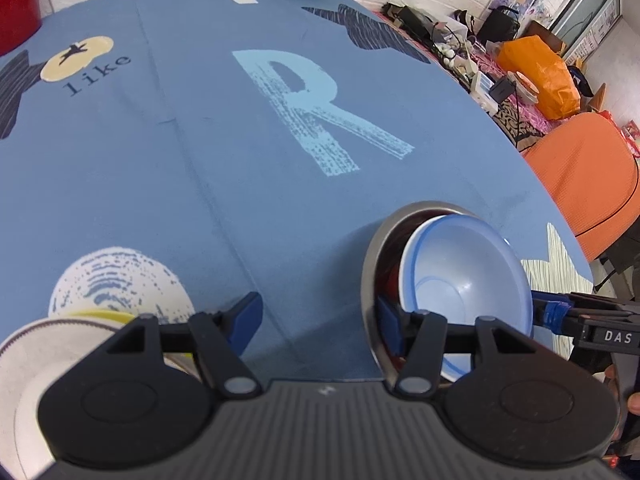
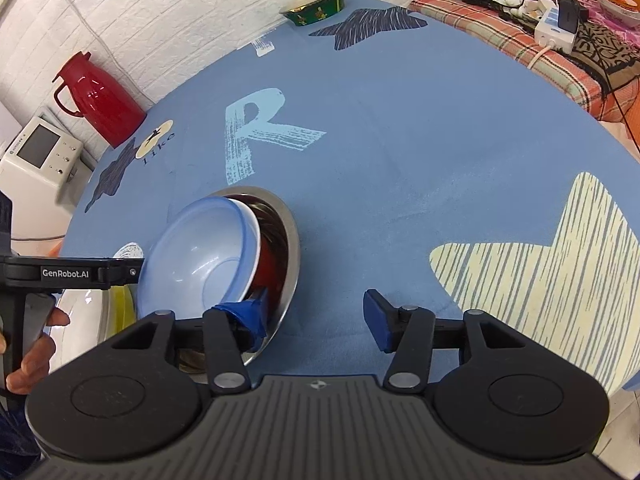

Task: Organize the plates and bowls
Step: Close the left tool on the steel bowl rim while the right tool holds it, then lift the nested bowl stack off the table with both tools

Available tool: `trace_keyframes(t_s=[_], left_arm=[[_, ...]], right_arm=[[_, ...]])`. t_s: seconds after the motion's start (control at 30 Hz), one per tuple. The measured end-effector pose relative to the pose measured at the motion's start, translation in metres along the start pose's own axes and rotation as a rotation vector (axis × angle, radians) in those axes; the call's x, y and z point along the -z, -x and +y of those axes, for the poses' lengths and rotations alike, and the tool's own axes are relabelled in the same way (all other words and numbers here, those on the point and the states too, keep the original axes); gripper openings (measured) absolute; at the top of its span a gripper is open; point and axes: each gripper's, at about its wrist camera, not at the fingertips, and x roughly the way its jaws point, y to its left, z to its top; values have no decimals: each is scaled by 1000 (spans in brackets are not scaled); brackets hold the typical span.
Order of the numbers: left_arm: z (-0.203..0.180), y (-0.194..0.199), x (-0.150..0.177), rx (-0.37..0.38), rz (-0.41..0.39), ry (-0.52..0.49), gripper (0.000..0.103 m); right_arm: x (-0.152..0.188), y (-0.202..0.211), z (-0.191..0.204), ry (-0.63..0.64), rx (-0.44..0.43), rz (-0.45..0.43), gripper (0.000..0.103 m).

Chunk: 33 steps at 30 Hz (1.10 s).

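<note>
At nine o'clock of the right gripper: blue bowl leaning in steel bowl, touching left finger; fingers gaping, gripping nothing.

A red thermos jug stands at the tabletop's far left edge; a white appliance with a small screen sits just beside it; an orange bag lies far right among cables; an orange chair stands nearer.
</note>
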Motion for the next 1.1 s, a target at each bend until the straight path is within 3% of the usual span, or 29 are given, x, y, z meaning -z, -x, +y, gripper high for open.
trace_keyframes(t_s=[0.23, 0.43, 0.77, 0.9, 1.0, 1.07, 1.1], left_arm=[[3, 1, 2, 10, -9, 29, 56], [-6, 5, 8, -35, -36, 0, 56], [-6, 5, 14, -18, -40, 12, 51], [-3, 4, 14, 3, -32, 36, 49], [-7, 5, 15, 6, -41, 24, 44], [-8, 6, 17, 26, -49, 27, 34], [-8, 6, 18, 49, -51, 34, 23]], right_arm=[[-4, -9, -5, 4, -2, 18, 48], [3, -9, -2, 45, 41, -46, 56], [9, -12, 9, 63, 130, -100, 59], [8, -12, 7, 60, 116, -96, 58], [10, -10, 8, 90, 107, -96, 57], [11, -8, 13, 151, 102, -107, 51], [12, -7, 16, 186, 102, -116, 46]])
